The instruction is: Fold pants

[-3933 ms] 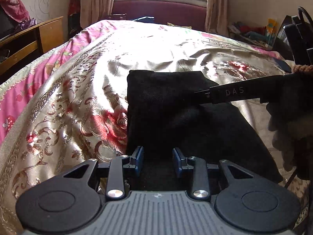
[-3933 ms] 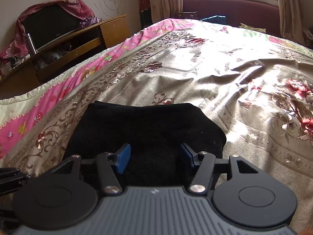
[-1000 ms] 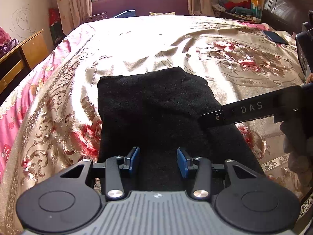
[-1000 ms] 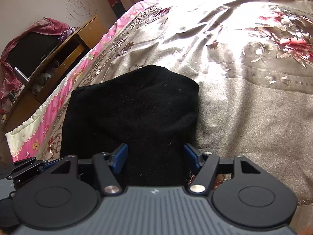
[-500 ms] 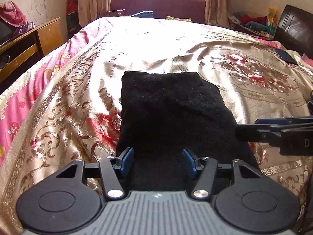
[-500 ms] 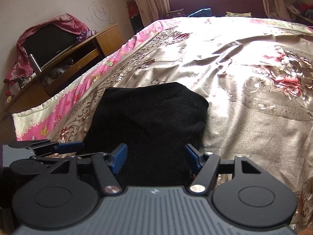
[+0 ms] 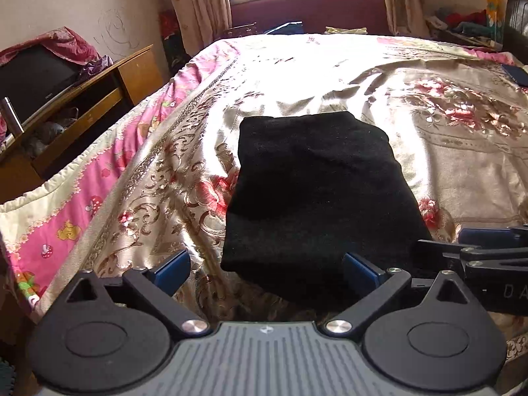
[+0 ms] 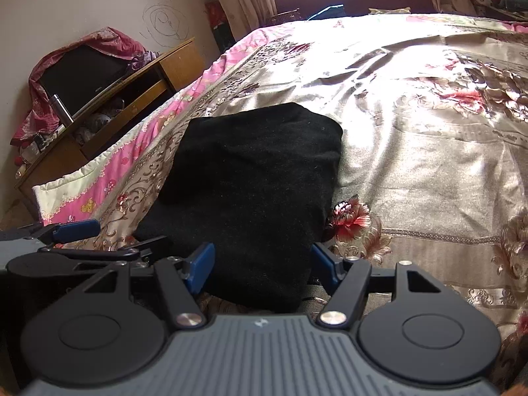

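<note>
Black pants [image 7: 316, 191] lie folded into a compact rectangle on the floral bedspread [image 7: 462, 165]. My left gripper [image 7: 266, 269] hovers at their near edge. Its jaws are opening wide, and the blue pads [image 7: 171, 269] touch nothing; only the pants' near end lies between them. In the right wrist view the pants [image 8: 257, 178] fill the middle. My right gripper [image 8: 263, 260] is open at the same near edge, pads off the cloth. Each gripper shows in the other's view: the right gripper [image 7: 462, 242] at the right side, the left gripper [image 8: 112, 236] at the left.
A wooden cabinet [image 7: 99, 99] holding a dark TV [image 8: 79, 76] draped in red cloth stands left of the bed. The bed's pink border [image 7: 66, 217] drops off on that side. A dark flat object [image 7: 516, 74] lies far right. Curtains and a window are at the back.
The left jaws have spread from narrow to wide. Both grippers have drawn back and up from the pants. The right gripper has left the top of the pants for their right side.
</note>
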`<state>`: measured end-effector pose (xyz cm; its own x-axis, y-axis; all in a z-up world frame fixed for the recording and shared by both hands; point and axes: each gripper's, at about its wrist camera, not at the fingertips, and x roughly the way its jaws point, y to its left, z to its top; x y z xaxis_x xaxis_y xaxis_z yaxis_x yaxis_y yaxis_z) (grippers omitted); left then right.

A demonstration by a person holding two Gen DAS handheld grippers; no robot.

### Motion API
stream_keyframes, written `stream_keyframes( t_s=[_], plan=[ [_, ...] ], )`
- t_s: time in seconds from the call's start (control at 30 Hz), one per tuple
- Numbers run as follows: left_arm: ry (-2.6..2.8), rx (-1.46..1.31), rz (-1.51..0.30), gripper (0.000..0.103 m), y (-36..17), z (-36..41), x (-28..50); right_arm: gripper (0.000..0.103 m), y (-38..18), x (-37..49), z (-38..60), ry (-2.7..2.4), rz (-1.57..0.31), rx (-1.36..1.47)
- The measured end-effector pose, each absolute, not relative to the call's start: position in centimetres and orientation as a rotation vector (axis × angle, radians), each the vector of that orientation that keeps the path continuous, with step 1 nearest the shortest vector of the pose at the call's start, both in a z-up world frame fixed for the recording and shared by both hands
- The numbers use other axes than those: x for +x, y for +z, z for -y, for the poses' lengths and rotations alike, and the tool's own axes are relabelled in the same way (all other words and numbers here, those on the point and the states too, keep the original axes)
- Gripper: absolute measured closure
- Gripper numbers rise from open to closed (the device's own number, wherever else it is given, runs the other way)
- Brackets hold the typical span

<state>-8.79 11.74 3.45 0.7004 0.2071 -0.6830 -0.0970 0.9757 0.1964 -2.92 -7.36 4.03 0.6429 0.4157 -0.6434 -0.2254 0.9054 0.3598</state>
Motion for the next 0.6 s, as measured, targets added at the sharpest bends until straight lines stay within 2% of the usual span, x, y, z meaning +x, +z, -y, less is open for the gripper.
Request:
stream_keyframes(
  t_s=[0.6],
  plan=[
    [0.245,0.155,-0.716,0.0,5.3,-10.0,-13.3,0.036,4.9,-5.9,8.4,0.347,-0.766,0.247]
  ],
)
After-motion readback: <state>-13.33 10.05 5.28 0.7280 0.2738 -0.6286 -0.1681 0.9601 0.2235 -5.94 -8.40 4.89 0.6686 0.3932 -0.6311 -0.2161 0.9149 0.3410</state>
